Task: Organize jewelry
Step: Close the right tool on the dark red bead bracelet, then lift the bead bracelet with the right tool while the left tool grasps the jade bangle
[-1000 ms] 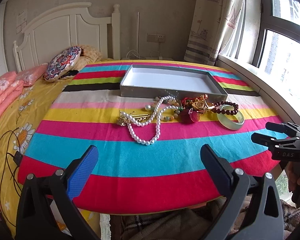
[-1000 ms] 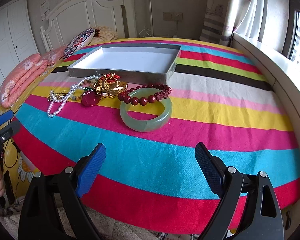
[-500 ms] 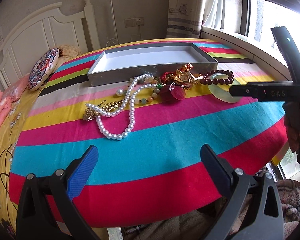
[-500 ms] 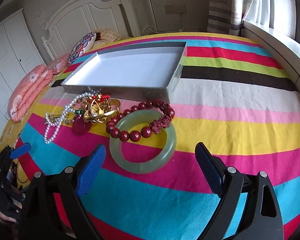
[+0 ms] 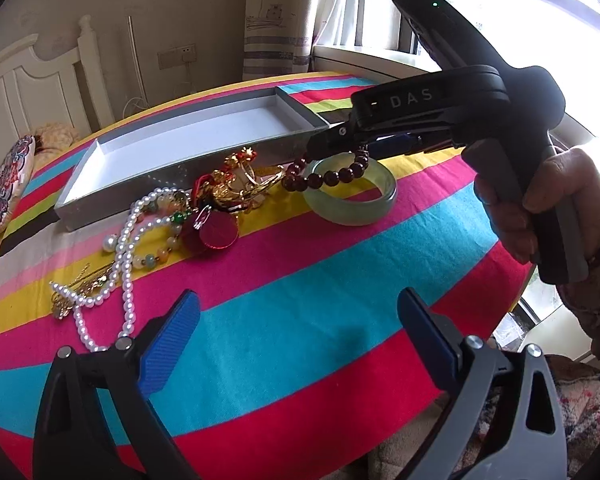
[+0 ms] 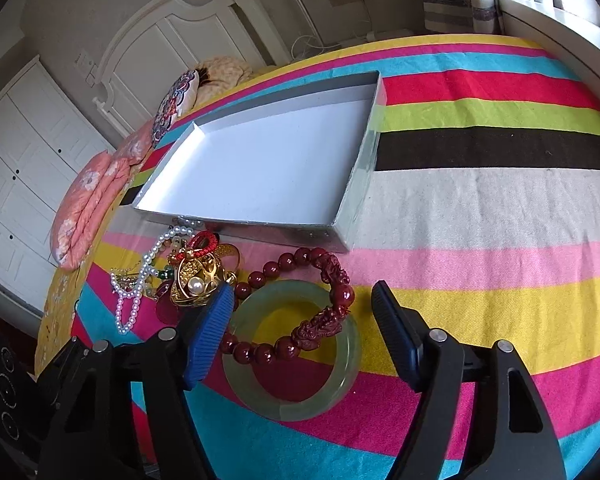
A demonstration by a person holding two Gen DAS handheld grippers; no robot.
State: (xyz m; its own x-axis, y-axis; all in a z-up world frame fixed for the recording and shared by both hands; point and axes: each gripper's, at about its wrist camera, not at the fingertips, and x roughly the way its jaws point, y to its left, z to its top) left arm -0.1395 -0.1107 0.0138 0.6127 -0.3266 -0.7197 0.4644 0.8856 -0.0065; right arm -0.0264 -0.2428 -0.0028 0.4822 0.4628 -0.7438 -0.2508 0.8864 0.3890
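Now the right gripper closes in on the bangle

Left wrist view: left gripper [image 5: 298, 330] idles wide open and empty above the desk [image 5: 300, 264]; since a second ago the right gripper, marked "DAS", has swung in over the bangle [image 5: 350, 194].
Right wrist view: right gripper [image 6: 304, 330], open and empty, straddles bangle [image 6: 296, 350] and beads [image 6: 296, 304]; tray [image 6: 340, 208] ahead, empty — pickup looks imminent.

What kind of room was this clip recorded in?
Most likely a home bedroom: a white headboard with pillows beside it, white wardrobe doors, and a curtained window. The jewelry lies on a striped cloth.
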